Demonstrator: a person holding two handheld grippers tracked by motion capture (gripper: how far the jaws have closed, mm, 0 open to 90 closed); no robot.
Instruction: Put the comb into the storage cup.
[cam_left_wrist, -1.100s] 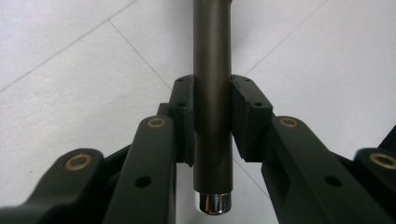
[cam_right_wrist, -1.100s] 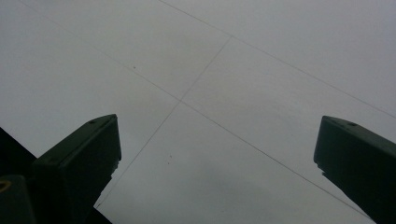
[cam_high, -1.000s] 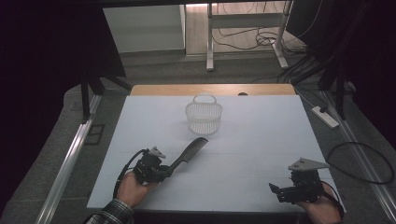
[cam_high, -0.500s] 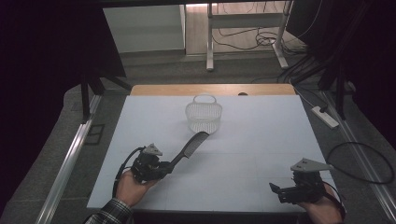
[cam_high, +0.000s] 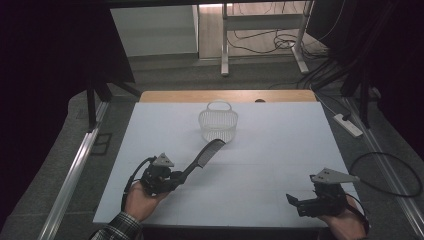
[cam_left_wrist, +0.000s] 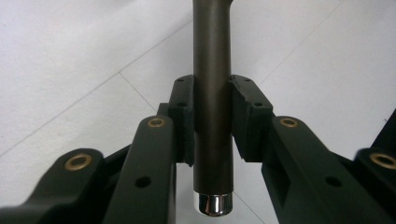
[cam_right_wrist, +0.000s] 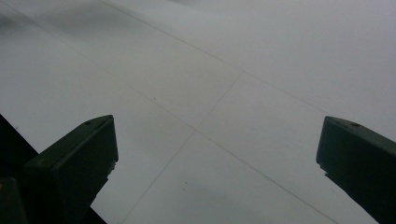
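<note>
A dark comb (cam_high: 204, 156) with a round handle (cam_left_wrist: 212, 93) and a shiny metal end cap is held above the white table (cam_high: 270, 150). My left gripper (cam_high: 176, 179) is shut on the handle, its pads (cam_left_wrist: 184, 116) pressing both sides, and the toothed end points up and right toward a small white wire basket (cam_high: 218, 122). The comb tip stops just short of the basket's front. My right gripper (cam_high: 294, 201) rests near the front right edge, jaws wide open, with bare table between them (cam_right_wrist: 215, 140).
The basket stands at the table's far middle, in front of a wooden strip (cam_high: 225, 96). A power strip (cam_high: 348, 125) and cables lie on the floor to the right. A metal rail (cam_high: 75, 170) runs along the left side.
My left gripper has carried the comb forward and slightly right, so its tip is closer to the basket. The right gripper has barely shifted.
</note>
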